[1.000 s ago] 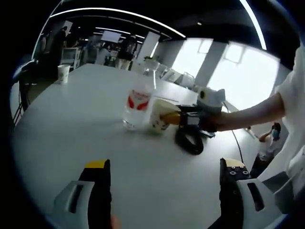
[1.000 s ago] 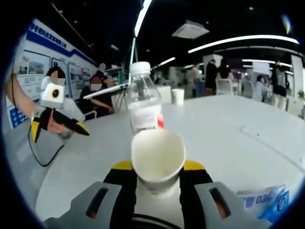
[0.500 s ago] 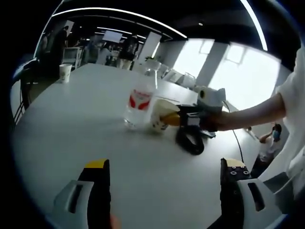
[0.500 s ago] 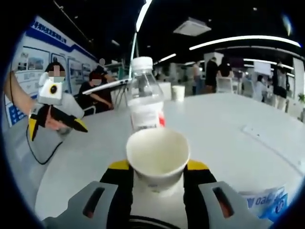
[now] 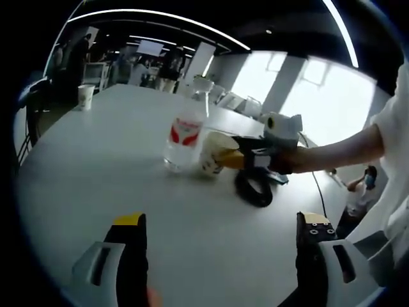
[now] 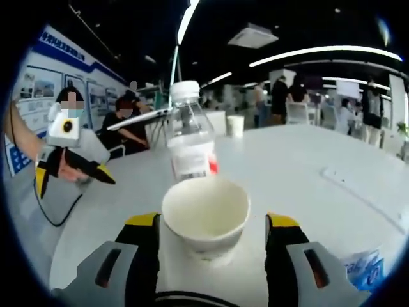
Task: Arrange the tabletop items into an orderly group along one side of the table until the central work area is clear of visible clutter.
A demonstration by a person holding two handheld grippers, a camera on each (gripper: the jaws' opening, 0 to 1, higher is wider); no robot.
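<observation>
Though beside cup (image 6: 204,215), bottle (image 6: 188,144) upright.

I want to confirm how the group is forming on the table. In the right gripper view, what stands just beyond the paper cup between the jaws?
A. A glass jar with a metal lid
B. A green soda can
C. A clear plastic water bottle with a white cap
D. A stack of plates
C: just behind the paper cup stands an upright clear water bottle with a white cap and a red-and-white label.
</observation>
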